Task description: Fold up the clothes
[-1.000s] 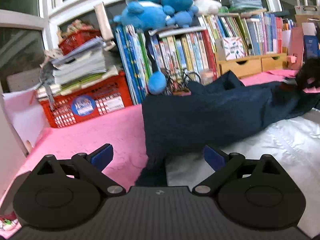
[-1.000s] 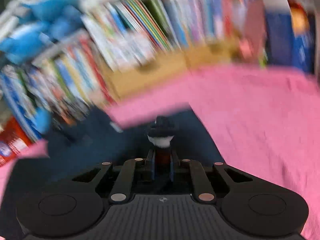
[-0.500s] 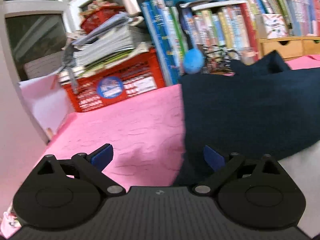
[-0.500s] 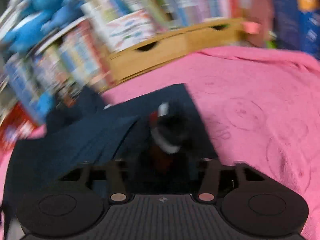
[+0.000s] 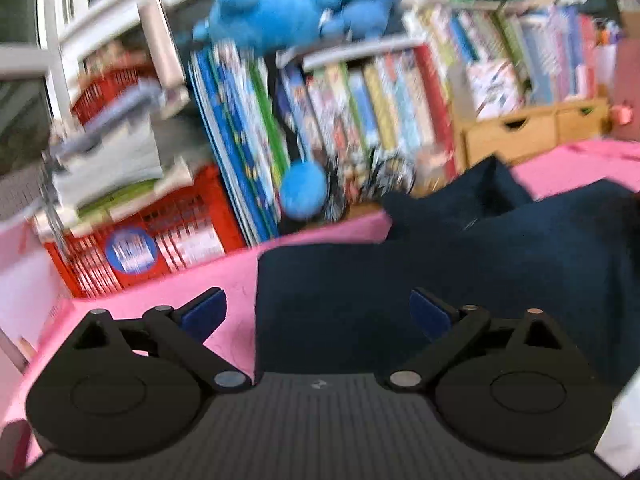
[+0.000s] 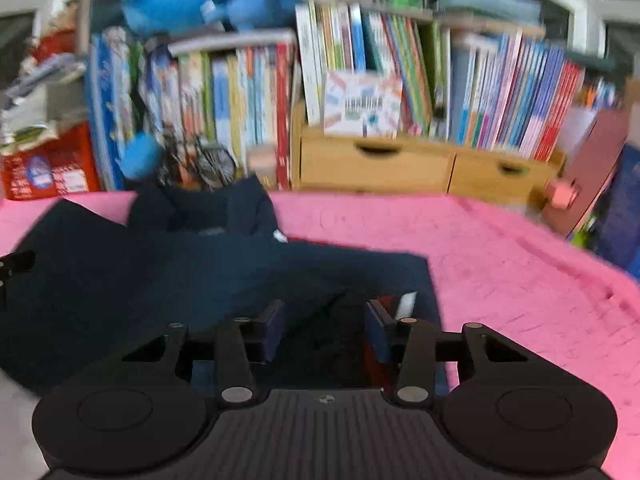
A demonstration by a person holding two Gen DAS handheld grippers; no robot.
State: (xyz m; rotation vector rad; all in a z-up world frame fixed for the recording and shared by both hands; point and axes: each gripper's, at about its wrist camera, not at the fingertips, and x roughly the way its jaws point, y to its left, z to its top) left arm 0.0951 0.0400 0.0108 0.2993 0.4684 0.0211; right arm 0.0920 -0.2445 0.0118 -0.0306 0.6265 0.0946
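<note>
A dark navy garment lies spread over the pink cover of the bench, bunched into a raised fold at its far end near the bookshelf. Seen from the right wrist, the same garment covers the left and middle of the pink cover, its right edge running straight down toward the camera.

The left gripper hangs low over the near left corner of the garment with its jaws spread wide; the left blue pad sits above bare pink cover and the right one above the navy cloth. Nothing lies between them.

The right gripper is over the garment's near right corner. Its jaws stand partly apart, with a dark bump of fabric rising in the gap; the picture is blurred there, so whether the pads touch the cloth is hard to say. A small white and red label shows just beside the right pad.

Behind the bench stands a row of colourful books over two wooden drawers. Blue plush toys sit on top, and a red crate holding stacked papers stands to the left.
</note>
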